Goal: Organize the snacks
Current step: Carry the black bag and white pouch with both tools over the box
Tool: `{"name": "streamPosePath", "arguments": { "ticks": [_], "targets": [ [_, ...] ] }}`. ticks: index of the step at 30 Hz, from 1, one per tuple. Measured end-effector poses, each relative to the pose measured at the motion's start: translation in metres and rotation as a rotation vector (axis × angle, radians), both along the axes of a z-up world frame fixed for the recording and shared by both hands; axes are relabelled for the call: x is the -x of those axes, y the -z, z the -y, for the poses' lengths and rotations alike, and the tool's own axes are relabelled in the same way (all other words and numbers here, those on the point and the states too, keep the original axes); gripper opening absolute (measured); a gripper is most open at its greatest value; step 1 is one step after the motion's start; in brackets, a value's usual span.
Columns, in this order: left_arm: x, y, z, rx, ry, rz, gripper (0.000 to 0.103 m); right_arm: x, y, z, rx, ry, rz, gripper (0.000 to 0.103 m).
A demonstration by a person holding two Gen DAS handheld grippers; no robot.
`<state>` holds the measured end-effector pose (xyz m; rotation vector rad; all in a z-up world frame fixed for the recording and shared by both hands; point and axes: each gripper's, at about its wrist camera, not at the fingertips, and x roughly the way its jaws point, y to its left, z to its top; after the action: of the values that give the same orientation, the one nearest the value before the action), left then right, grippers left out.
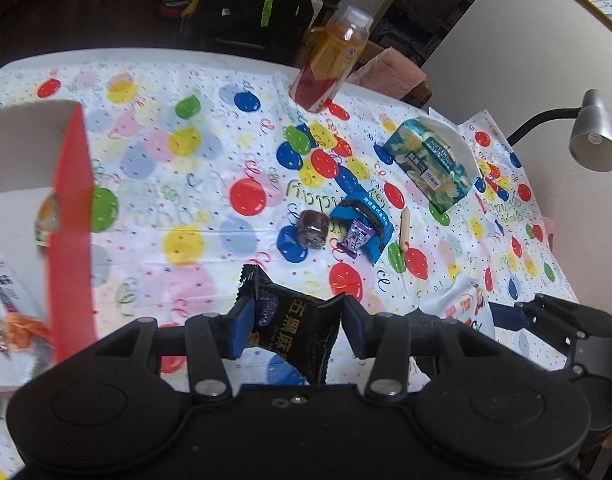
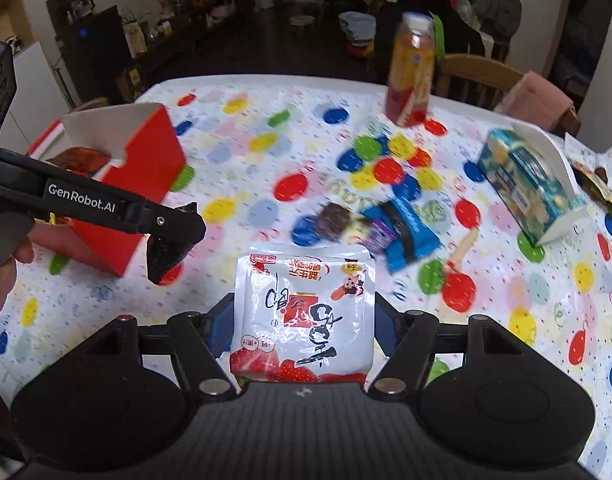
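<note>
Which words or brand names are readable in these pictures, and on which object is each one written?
"GenRobot.AI": on the left gripper, side of its body.
"古黑原": on the black snack packet; cut off.
White strawberry pouch: print upside down, unreadable.
Blue wrapper, tissue pack, bottle, tablecloth: blurred.

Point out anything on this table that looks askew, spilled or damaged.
Nothing is spilled or visibly damaged. The loose snacks in the middle lie in a jumble: a small purple candy sits on top of the blue packet, with a brown wrapped cake beside them. The juice bottle stands upright.
</note>
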<state>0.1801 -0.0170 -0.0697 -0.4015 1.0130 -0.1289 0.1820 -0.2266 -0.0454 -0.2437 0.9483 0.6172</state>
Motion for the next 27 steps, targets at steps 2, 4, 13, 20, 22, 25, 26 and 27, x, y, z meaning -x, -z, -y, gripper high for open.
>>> {"name": "streamPosePath", "arguments": {
  "ticks": [2,4,13,20,22,25,26,27],
  "targets": [
    [0.006,-0.006,-0.010,-0.007,-0.005,0.006,0.045,0.006,-0.006,-0.012,-0.002,-0.007,0.010,0.068],
    [0.013,-0.012,-0.022,-0.009,-0.010,0.013,0.045,0.011,-0.012,-0.024,-0.009,-0.014,0.016,0.068],
    [0.041,-0.034,-0.080,-0.039,-0.033,0.051,0.045,0.029,-0.034,-0.085,-0.026,-0.054,0.051,0.068],
    [0.062,-0.043,-0.132,-0.065,-0.086,0.069,0.045,0.040,-0.042,-0.139,-0.038,-0.102,0.073,0.068],
    [0.067,-0.045,-0.147,-0.074,-0.100,0.071,0.045,0.044,-0.044,-0.154,-0.041,-0.118,0.080,0.068],
    [0.076,-0.048,-0.169,-0.087,-0.120,0.074,0.045,0.045,-0.044,-0.176,-0.044,-0.136,0.083,0.068],
    [0.078,-0.048,-0.175,-0.090,-0.127,0.075,0.045,0.046,-0.044,-0.184,-0.044,-0.141,0.083,0.068],
    [0.080,-0.048,-0.182,-0.092,-0.134,0.074,0.045,0.046,-0.044,-0.190,-0.043,-0.145,0.083,0.068]
  ]
}}
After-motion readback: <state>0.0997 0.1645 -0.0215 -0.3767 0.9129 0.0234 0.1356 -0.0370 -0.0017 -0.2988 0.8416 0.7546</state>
